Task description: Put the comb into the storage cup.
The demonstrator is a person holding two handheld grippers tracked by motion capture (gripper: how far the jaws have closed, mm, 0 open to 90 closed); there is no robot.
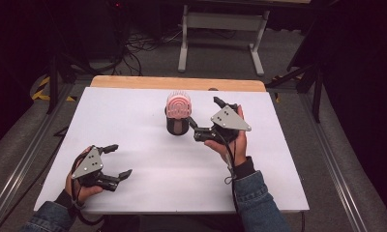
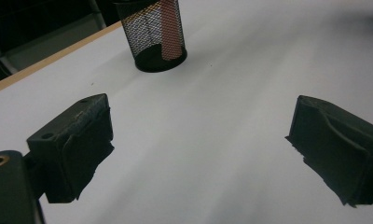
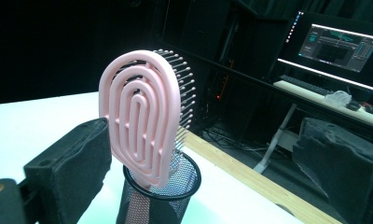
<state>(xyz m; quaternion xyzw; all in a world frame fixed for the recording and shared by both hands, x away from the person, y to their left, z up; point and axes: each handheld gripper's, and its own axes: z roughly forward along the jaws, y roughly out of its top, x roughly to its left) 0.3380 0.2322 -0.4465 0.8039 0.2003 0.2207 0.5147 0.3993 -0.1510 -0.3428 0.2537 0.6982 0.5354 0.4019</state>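
A: Where does the pink hairbrush [image 1: 178, 106] sit?

B: In the high view it stands just above the middle of the frame, handle down in a black mesh cup [image 1: 177, 125] on the white table [image 1: 148, 145]. Its oval head sticks up out of the cup's rim.

A: And the right gripper [image 1: 205, 120]?

B: Right of centre in that view, just beside the cup. Its jaws are spread apart and point left toward the cup, one at the upper side, one lower and close to the mesh. They grasp nothing. The person's right hand [image 1: 234, 140] holds it from below, with a denim sleeve [image 1: 257, 200] running to the bottom edge.

A: What does its own camera show?

B: In the right gripper view the hairbrush [image 3: 142, 121] fills the centre-left of the frame, upright with a slight tilt, bristles facing away to the right. The mesh cup [image 3: 159, 193] is at the bottom centre. One black jaw sits at lower left, just beside the brush head, the other at lower right, well apart from it. I cannot tell whether the left one touches the brush.

A: The left gripper [image 1: 119, 160]?

B: Lower left of the high view, on the table near its front edge, well apart from the cup. Its jaws are released and wide. In the left gripper view the cup [image 2: 153, 35] appears at the top centre, with bare white table between the two jaws.
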